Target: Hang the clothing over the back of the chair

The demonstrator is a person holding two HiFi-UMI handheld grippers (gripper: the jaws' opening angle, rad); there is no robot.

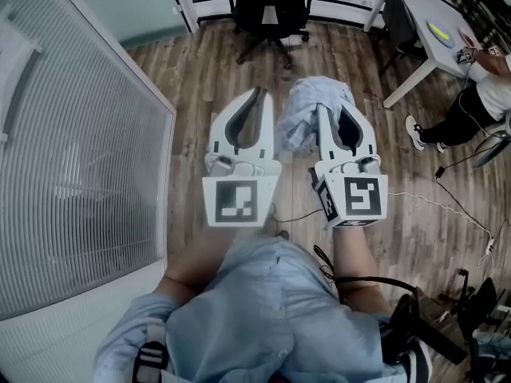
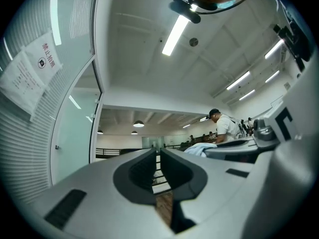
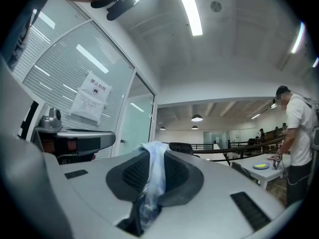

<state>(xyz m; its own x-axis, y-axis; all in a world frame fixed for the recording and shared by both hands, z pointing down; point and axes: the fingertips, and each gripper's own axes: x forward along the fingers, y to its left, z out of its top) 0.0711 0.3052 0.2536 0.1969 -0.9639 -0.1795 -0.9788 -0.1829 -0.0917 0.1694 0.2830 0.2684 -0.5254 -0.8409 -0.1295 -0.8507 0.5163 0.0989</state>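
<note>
– Two grippers on the sheet; state of each?

– My right gripper (image 1: 321, 108) has its fingers (image 3: 182, 176) clamped on one fold of the clothing (image 1: 303, 106). The rest bunches loose just beyond those fingertips and to their inner side. My left gripper (image 1: 259, 94) has its fingers (image 2: 134, 176) together with nothing between them. They sit just beside the bundle; whether they touch it I cannot tell.

– And the chair (image 1: 267, 6)?

– Ahead of both sets of fingertips and well apart from them. Nothing is on its back yet.

– Findings on risk?

– First, this is a single hold on thin cloth. In my judgement the fold could creep out of the right fingers if the hanging bulk snags on the chair's arm or seat. Second, the garment is bunched and the left fingers hold no part of it. It may land on the backrest as a lump and slide off. Third, the chair appears to stand on a wheeled base, so a shove from my fingers could roll or swivel it away.
</note>
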